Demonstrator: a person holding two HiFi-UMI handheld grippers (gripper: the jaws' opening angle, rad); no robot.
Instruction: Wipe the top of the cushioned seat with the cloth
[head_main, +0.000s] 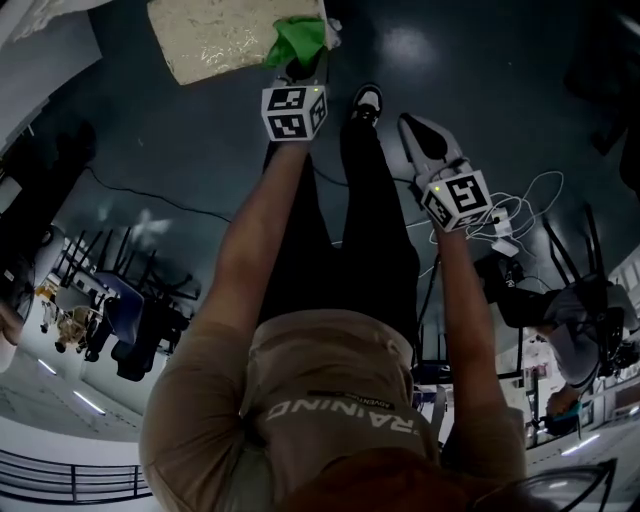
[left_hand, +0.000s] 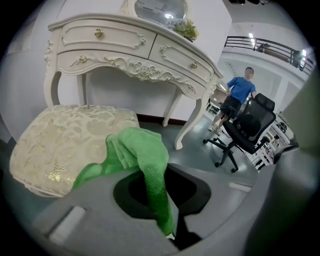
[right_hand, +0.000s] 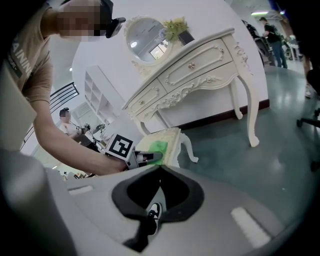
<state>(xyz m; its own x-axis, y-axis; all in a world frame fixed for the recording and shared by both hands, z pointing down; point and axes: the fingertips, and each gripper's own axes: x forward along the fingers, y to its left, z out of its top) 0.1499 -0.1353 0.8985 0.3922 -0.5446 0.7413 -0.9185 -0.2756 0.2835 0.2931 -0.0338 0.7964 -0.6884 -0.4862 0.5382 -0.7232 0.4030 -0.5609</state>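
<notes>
1. Left gripper is clamped on the green cloth: in my left gripper view the fabric runs down between the jaws and is pinched there, with the rest bunched in loose folds ahead of them
2. From my head view, the cloth sits at the near corner of the cushioned seat, overlapping its edge. I cannot tell whether it presses on the top
3. Cream, patterned upholstery covers the seat, which stands on the dark floor just in front of a white carved dressing table. A round mirror and a small plant stand on top of the table
4. Right gripper hangs well apart from the seat, over the floor. In its own view the jaws meet with nothing between them, and only the person's shoe shows through the gap below
5. Each gripper carries its marker cube, and both of the person's arms reach forward
6. Behind the table's right legs in the left gripper view stand a black office chair and a person in a blue shirt, both well away from the seat
</notes>
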